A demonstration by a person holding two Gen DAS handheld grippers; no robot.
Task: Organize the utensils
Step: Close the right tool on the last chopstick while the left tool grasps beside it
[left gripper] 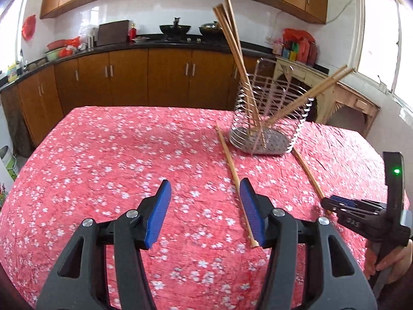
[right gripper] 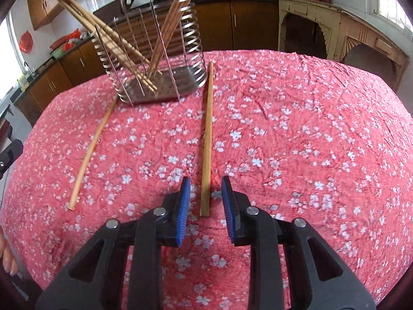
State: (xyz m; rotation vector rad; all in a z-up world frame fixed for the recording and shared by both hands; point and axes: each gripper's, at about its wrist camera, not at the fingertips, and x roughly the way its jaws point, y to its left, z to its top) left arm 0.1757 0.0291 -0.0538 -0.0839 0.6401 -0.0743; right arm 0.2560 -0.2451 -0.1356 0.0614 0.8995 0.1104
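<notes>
A wire utensil holder [left gripper: 241, 108] [right gripper: 175, 85] stands on the pink flowered tablecloth [left gripper: 103, 155] with several wooden chopsticks [left gripper: 232, 38] [right gripper: 103, 31] leaning in it. Two loose chopsticks lie on the cloth in front of it. My left gripper [left gripper: 206, 211] is open above the left chopstick [left gripper: 233, 170] [right gripper: 90, 147], whose near end lies just inside the right pad. My right gripper [right gripper: 205, 196] [left gripper: 333, 204] is open, narrowly. The near end of the right chopstick [right gripper: 207, 134] [left gripper: 308, 173] lies between its pads, with a gap on each side.
Brown kitchen cabinets [left gripper: 129, 82] and a dark counter [left gripper: 116, 46] with woks run behind the table. A cream wooden side table [right gripper: 335, 25] stands at the back right. A person's hand [left gripper: 392, 261] holds the right gripper's handle. The table's far edge runs just behind the holder.
</notes>
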